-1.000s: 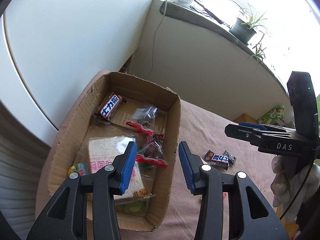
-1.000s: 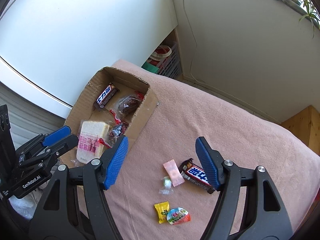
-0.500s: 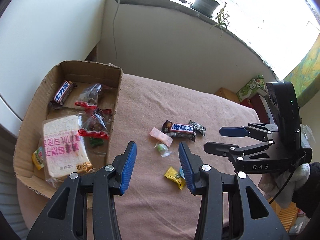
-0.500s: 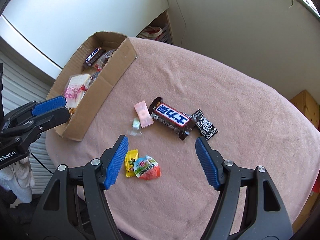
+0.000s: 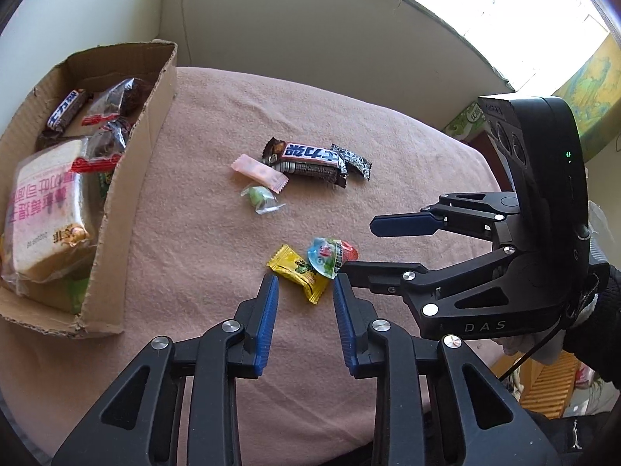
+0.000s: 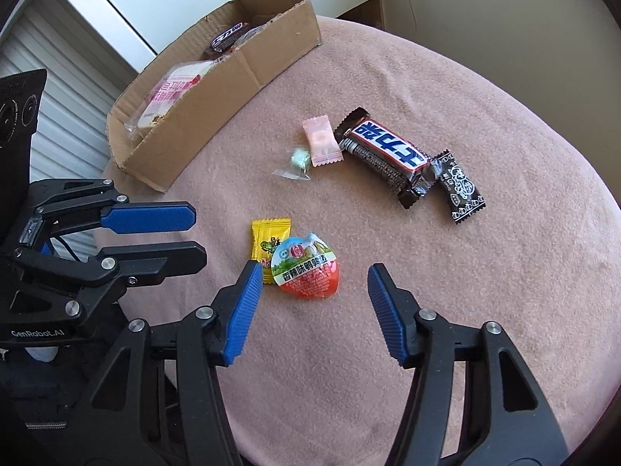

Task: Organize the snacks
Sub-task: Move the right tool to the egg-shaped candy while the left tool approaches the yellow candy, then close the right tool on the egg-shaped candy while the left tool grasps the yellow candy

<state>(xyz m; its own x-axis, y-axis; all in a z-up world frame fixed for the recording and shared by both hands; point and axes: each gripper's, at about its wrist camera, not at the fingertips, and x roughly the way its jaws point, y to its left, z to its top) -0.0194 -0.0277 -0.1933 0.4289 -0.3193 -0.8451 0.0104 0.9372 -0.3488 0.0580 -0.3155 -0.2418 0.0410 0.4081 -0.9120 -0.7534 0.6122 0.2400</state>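
Note:
On the pink cloth, a yellow candy (image 5: 299, 272) (image 6: 268, 239) lies against a round red-bottomed jelly cup (image 5: 324, 256) (image 6: 306, 272). My left gripper (image 5: 305, 285) (image 6: 198, 237) hangs low over the yellow candy. Its jaws are closing and flank the candy's near end without pressing it. My right gripper (image 6: 314, 275) (image 5: 359, 248) comes in from the right with the jelly cup between its closing jaws, which are clear of it. Farther off lie a chocolate bar (image 5: 310, 159) (image 6: 388, 151), a pink candy (image 5: 258, 171), a green candy (image 5: 260, 196) and a black packet (image 5: 355, 161).
A cardboard box (image 5: 128, 178) (image 6: 233, 77) stands at the left on the cloth-covered table (image 5: 213, 116). It holds a bread packet (image 5: 42, 209), a second chocolate bar (image 5: 64, 110) and dark wrapped snacks. A wall and a window sill lie beyond the table.
Both grippers swung away from the box to the loose snacks and sank toward the cloth. Both pairs of jaws have narrowed, and the two grippers now sit close together.

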